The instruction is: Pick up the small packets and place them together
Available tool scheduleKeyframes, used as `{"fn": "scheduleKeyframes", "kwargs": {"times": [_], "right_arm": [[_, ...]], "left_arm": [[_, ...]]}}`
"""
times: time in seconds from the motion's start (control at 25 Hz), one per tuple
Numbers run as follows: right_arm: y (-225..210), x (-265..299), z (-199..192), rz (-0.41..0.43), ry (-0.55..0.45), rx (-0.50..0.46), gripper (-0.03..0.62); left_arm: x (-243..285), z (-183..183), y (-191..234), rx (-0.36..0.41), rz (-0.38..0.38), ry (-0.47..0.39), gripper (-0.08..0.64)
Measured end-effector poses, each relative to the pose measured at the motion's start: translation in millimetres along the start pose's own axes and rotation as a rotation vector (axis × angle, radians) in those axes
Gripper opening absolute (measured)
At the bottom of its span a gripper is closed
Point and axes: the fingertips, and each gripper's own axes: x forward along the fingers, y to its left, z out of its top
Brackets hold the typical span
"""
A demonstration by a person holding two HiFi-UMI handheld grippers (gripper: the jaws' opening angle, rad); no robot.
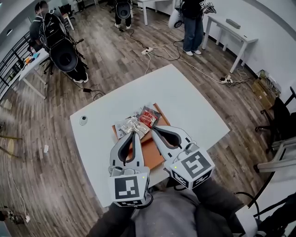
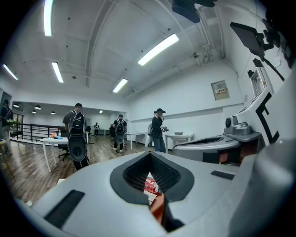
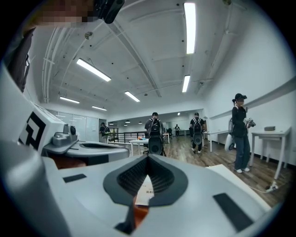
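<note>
Both grippers low centre: left gripper (image 1: 134, 134) and right gripper (image 1: 154, 130) fully closed, holding nothing. Small packets (image 1: 138, 122) lie bunched on brown board (image 1: 147, 147), frame centre. Looks mostly gathered; maybe final tidy left.

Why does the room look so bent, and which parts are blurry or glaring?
Head view: a wide lens curves the floor around the white table; light even, shadows faint. Left gripper view: ceiling strip lights blow out white; the left tongs, close to the lens, look soft. Right gripper view: same bending, soft right tongs, a mosaic patch top left.
</note>
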Motion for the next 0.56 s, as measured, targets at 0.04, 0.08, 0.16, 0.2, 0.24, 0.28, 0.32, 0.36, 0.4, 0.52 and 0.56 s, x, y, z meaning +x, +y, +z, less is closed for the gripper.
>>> {"fn": "scheduleKeyframes", "kwargs": {"times": [0.04,0.08,0.16,0.2,0.24,0.28,0.32,0.36,0.4,0.52,0.56], "right_arm": [[-0.4,-0.2,-0.1,-0.001,0.0,-0.001,0.003],[-1.0,-0.4,-0.2,-0.003,0.001,0.0,0.003],[-1.6,-0.9,0.0,-0.006,0.001,0.003,0.003],[-1.4,-1.2,0.1,-0.006,0.001,0.004,0.003],[-0.9,-1.5,0.0,-0.006,0.001,0.005,0.003],[-0.4,-1.7,-0.1,-0.006,0.001,0.006,0.003],[-0.1,-1.9,-0.2,-0.005,0.001,0.007,0.003],[-0.2,-2.0,-0.2,-0.004,0.0,0.007,0.003],[-0.6,-2.0,0.0,-0.002,0.0,0.008,0.003],[-0.4,-1.9,0.1,0.007,0.001,0.009,0.003],[-0.1,-1.9,0.1,0.01,0.001,0.01,0.003]], "left_arm": [[0.3,-0.2,-0.2,-0.001,-0.001,0.0,-0.003],[0.4,-0.1,-0.6,0.0,-0.002,0.001,-0.003],[0.1,0.1,-2.1,0.001,-0.006,0.005,-0.003],[-0.5,0.0,-2.8,0.002,-0.008,0.007,-0.003],[-1.1,-0.4,-3.2,0.002,-0.01,0.008,-0.003],[-1.8,-0.8,-3.4,0.002,-0.01,0.009,-0.003],[-2.1,-1.0,-3.8,0.002,-0.011,0.01,-0.003],[-2.2,-0.9,-4.1,0.001,-0.01,0.01,-0.003],[-2.1,-0.3,-4.3,-0.001,-0.008,0.011,-0.003],[-2.8,1.2,-4.0,-0.005,0.002,0.011,-0.003],[-3.2,1.2,-3.7,-0.005,0.006,0.012,-0.003]]}}
